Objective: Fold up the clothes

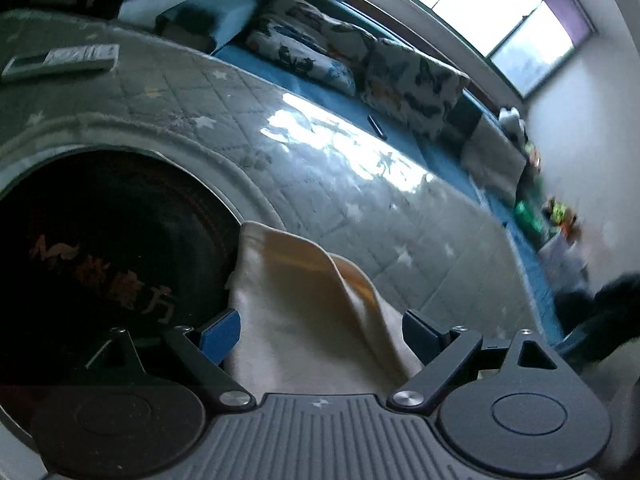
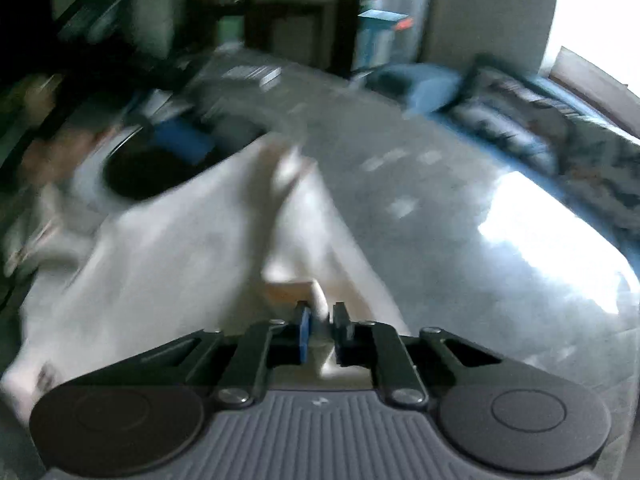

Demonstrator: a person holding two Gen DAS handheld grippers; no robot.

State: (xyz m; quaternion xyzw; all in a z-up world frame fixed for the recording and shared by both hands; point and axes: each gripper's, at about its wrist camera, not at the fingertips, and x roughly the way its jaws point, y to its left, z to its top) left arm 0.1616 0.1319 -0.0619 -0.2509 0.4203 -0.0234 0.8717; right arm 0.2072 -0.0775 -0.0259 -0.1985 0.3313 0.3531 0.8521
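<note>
While your left gripper (image 1: 320, 330) stands wide open, a cream-coloured cloth (image 1: 304, 304) lies between its two fingers, with neither blue pad touching it as far as the left wrist view shows. That cloth rises in a soft fold ahead of the fingers and rests on a grey quilted bed cover (image 1: 248, 120) printed with pale stars. Just left of the cloth sits a dark round object (image 1: 104, 240) with faint lettering; what it is cannot be told. A remote control (image 1: 60, 60) lies farther off on the cover, a small dark device (image 1: 377, 126) lies near the blue edge, and patterned pillows (image 1: 360, 64) line the far side under a bright window (image 1: 500, 12).

Your right gripper (image 2: 320, 330) is closed narrowly, pinching an edge of the same cream cloth (image 2: 180, 248) between its fingers. From that pinch the cloth spreads away to the left over the bed cover (image 2: 460, 220). The right wrist view is heavily blurred, so finer detail is lost there. A sunlit patch brightens the cover on the right.
</note>
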